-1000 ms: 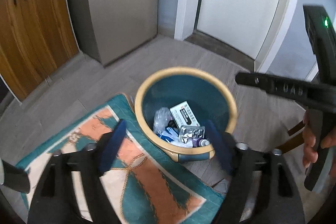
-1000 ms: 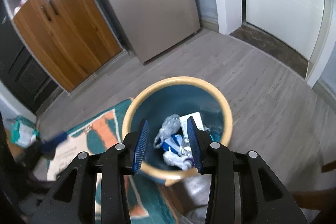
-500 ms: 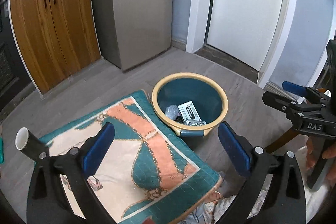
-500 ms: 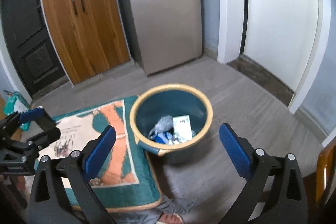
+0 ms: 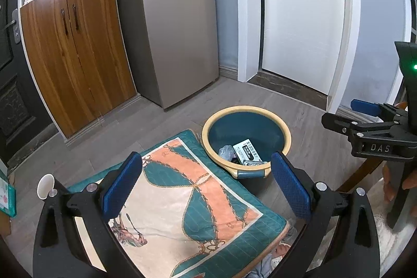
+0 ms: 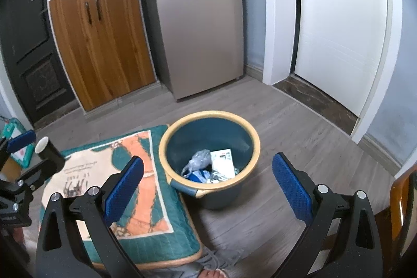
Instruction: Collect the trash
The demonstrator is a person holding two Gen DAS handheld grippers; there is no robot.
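A teal bin with a yellow rim stands on the grey wood floor. Inside it lie a white printed box, a crumpled clear wrapper and other scraps. My left gripper hangs back from the bin, above a teal and orange cushion, open, nothing between its blue pads. My right gripper also stands open and empty, short of the bin and above it. Each gripper shows at the edge of the other's view: the right gripper, the left gripper.
Behind the bin stand a grey fridge, a wooden cabinet with plush toys on top, and a white door. A dark door is at the left. A wooden chair leg and a person's foot are close by.
Both grippers have pulled back and up from over the bin. The right jaws went from narrow to wide open, and the left jaws widened a little. The bin's contents lie as before.
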